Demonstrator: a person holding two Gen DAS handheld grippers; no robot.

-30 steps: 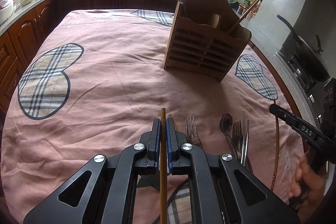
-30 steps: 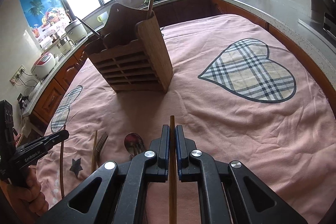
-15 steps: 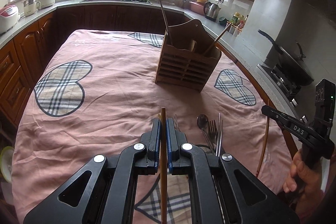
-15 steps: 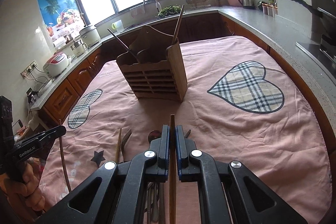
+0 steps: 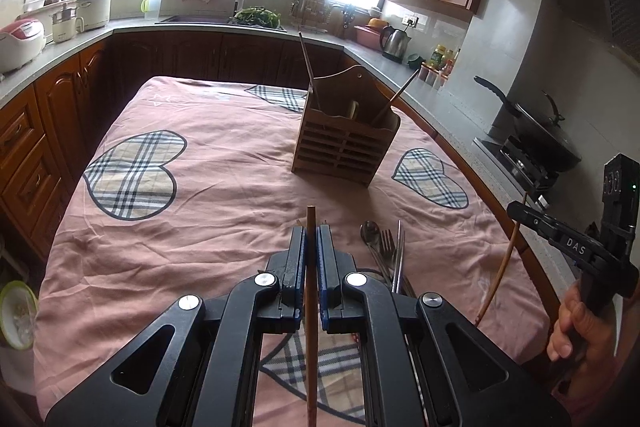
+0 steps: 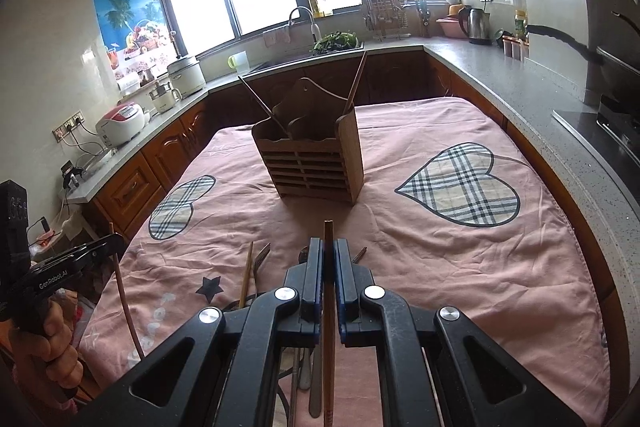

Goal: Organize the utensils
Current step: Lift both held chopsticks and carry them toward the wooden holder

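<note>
My left gripper [image 5: 311, 230] is shut on a brown wooden chopstick [image 5: 311, 307] whose tip pokes out past the pads. My right gripper [image 6: 328, 241] is likewise shut on a second wooden chopstick [image 6: 329, 327]. Both hang above the near part of the pink tablecloth [image 5: 224, 211]. Farther back stands the slatted wooden utensil holder [image 5: 344, 151], which holds two chopsticks and a pale utensil. A spoon [image 5: 370, 231], a fork [image 5: 387, 241] and metal chopsticks [image 5: 400, 255] lie on the cloth under the grippers. One more wooden chopstick [image 6: 246, 275] lies there too. Each view shows the other gripper at its edge.
Kitchen counters ring the table on three sides. A wok [image 5: 536, 143] sits on the stove to the right, near a kettle [image 5: 394, 41]. A rice cooker [image 5: 20, 39] stands at the left. A hand [image 5: 580, 327] grips the right tool's handle.
Both grippers have risen and drawn back from the holder, each still clamped on its chopstick. The holder now looks smaller and farther off, and more of the kitchen shows.
</note>
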